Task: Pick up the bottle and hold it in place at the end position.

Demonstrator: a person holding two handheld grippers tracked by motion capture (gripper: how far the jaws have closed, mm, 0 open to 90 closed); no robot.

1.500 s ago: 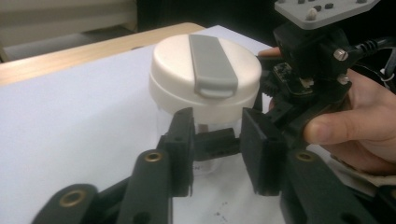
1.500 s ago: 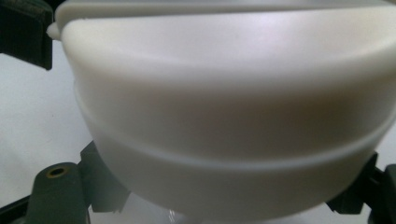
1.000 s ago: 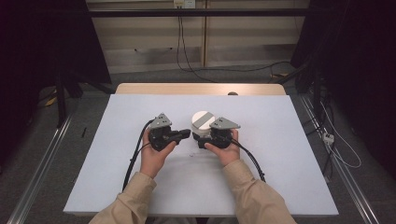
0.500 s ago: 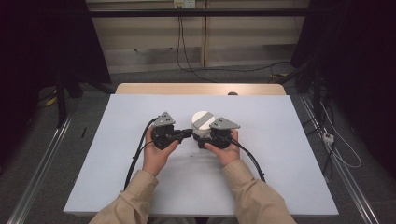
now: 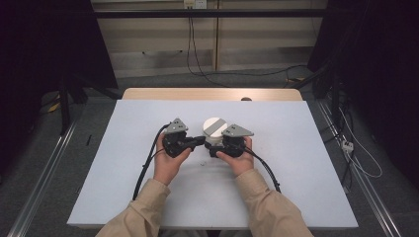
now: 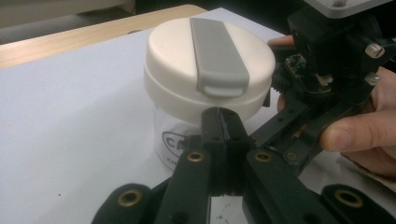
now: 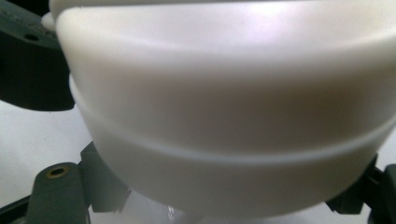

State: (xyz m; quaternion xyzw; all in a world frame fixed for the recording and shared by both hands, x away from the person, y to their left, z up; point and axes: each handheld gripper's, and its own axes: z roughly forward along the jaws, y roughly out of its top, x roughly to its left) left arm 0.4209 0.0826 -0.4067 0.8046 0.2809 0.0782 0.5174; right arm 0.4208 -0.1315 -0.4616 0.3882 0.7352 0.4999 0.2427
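Jar (image 6: 187, 126) between two grippers on the white table (image 5: 296, 163).
Left gripper (image 6: 223, 116) pinched empty at its lid (image 6: 210, 60); right gripper (image 5: 215, 148) clamps the jar.

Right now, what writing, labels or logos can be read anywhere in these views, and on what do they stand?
"CA": the start of a printed oval logo on the clear wall of the jar; the left gripper hides the rest.
White lid with its grey strap: no writing.
High view: no text large enough to read.
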